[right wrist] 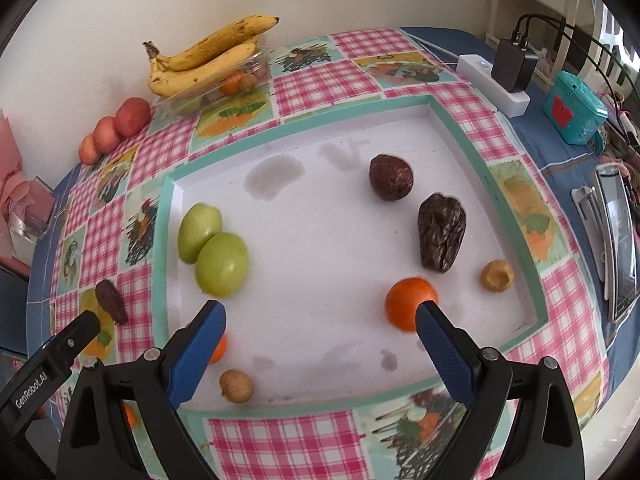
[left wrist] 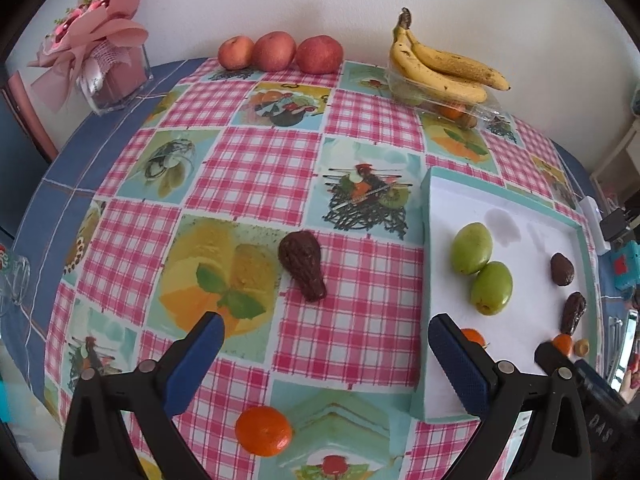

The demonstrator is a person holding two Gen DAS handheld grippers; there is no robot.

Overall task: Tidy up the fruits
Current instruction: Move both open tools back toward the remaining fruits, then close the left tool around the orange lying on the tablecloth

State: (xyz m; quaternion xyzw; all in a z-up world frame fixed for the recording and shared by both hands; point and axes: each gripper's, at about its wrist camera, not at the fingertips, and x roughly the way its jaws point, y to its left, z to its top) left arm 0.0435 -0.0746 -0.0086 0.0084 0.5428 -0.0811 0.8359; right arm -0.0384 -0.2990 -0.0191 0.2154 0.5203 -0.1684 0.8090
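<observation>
A white tray (right wrist: 320, 272) with a teal rim holds two green fruits (right wrist: 222, 264), two dark dates (right wrist: 442, 236), two small oranges (right wrist: 410, 300) and two tan nuts (right wrist: 236, 386). My right gripper (right wrist: 320, 320) is open and empty above the tray's near half. My left gripper (left wrist: 326, 332) is open and empty over the checked cloth, left of the tray (left wrist: 440, 248). A dark date (left wrist: 302, 264) lies on the cloth just beyond it. A small orange (left wrist: 263, 431) lies on the cloth between its fingers.
Three apples (left wrist: 276, 51) and a bunch of bananas (left wrist: 440, 66) on a clear box stand at the back by the wall. A pink bouquet (left wrist: 96, 48) is at the back left. A power strip with charger (right wrist: 496, 80), a teal box (right wrist: 574, 108) and a phone (right wrist: 618, 240) lie right of the tray.
</observation>
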